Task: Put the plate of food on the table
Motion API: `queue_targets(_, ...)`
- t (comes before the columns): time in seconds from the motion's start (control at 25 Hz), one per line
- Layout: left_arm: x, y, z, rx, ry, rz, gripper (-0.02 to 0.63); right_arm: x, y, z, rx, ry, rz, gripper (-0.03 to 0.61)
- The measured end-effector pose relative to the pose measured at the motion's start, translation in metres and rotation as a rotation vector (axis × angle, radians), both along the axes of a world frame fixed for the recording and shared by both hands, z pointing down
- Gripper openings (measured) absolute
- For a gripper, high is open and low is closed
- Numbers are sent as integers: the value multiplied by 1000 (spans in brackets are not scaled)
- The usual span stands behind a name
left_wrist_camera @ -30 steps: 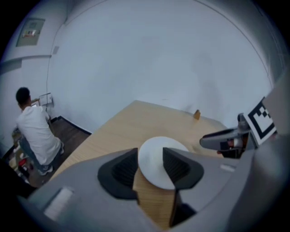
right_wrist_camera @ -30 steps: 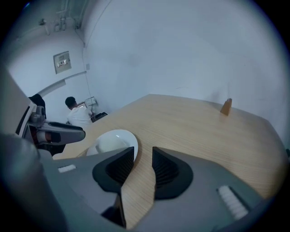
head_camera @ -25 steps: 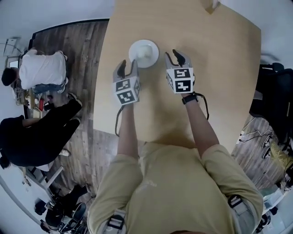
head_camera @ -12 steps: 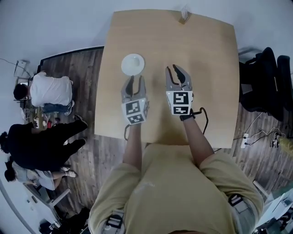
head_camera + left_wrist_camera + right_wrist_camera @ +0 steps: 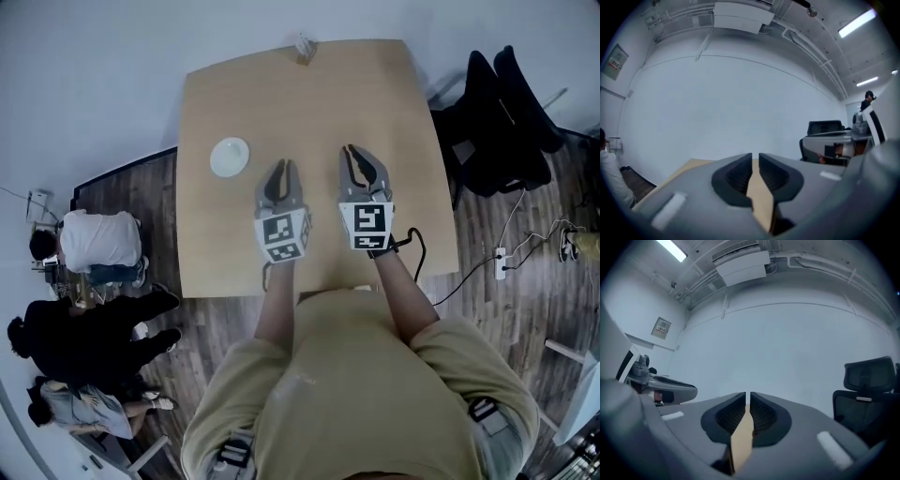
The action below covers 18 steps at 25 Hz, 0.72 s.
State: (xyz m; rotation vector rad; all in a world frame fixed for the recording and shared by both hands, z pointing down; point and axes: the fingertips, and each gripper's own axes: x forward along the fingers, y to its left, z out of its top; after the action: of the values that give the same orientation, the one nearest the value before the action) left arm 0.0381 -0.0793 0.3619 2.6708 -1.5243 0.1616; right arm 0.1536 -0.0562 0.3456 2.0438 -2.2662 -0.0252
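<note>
A small white plate (image 5: 230,157) with pale food sits on the light wooden table (image 5: 375,103), toward its left side. My left gripper (image 5: 279,169) hovers to the right of the plate and nearer to me, well apart from it. My right gripper (image 5: 359,153) is level with it over the table's middle. Both pairs of jaws are closing, with only a narrow slit left and nothing between them. The left gripper view (image 5: 755,157) and the right gripper view (image 5: 748,395) show just a strip of tabletop through that slit and a white wall beyond. The plate is not in either gripper view.
A small holder (image 5: 304,47) stands at the table's far edge. Black office chairs (image 5: 497,112) are off the right side, with a power strip (image 5: 499,263) and cables on the wood floor. Several people (image 5: 89,248) sit on the floor at the left.
Both grippers have drawn back from the plate toward the table's near edge and their jaws have narrowed from wide apart. The plate stays on the table, farther away at the left.
</note>
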Motion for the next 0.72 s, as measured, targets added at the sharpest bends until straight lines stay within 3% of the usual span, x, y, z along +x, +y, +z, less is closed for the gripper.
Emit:
queue_targets(0.4,94,78,-22,70,5,110,3,107,99,-17,56,-17,157,8)
queue_targets(0.72,128,121,-24,75,0,145,2,142,150,-18,72,-15,192,8)
